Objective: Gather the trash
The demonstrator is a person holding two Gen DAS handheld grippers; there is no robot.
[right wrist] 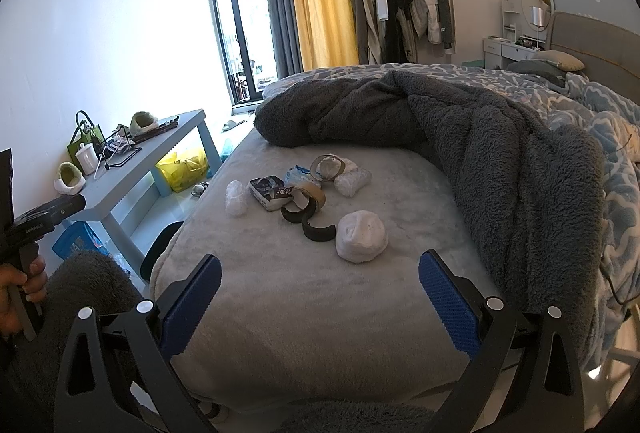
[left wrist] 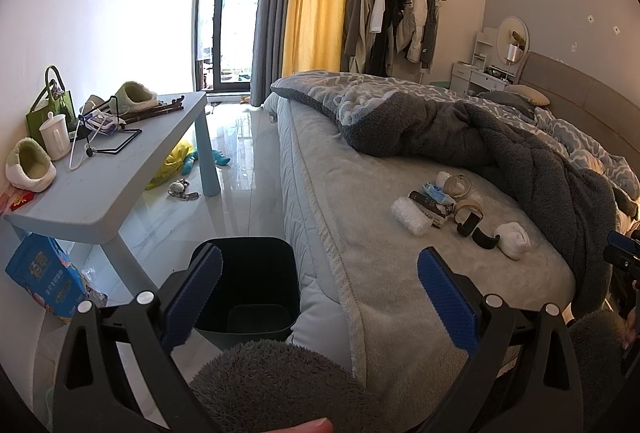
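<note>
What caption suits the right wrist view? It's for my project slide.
Open right gripper hovers above a bed strewn with trash: crumpled tissue, tape rolls, small box.

The bed [right wrist: 280, 313] carries tissue wads [right wrist: 362, 237], tape rings [right wrist: 318, 231], a small box [right wrist: 266, 191] and a rumpled blanket [right wrist: 500, 153].

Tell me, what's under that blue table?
Under the table lie a yellow bag, a teal toy and a blue packet. The tabletop hides anything further back by the wall.
</note>
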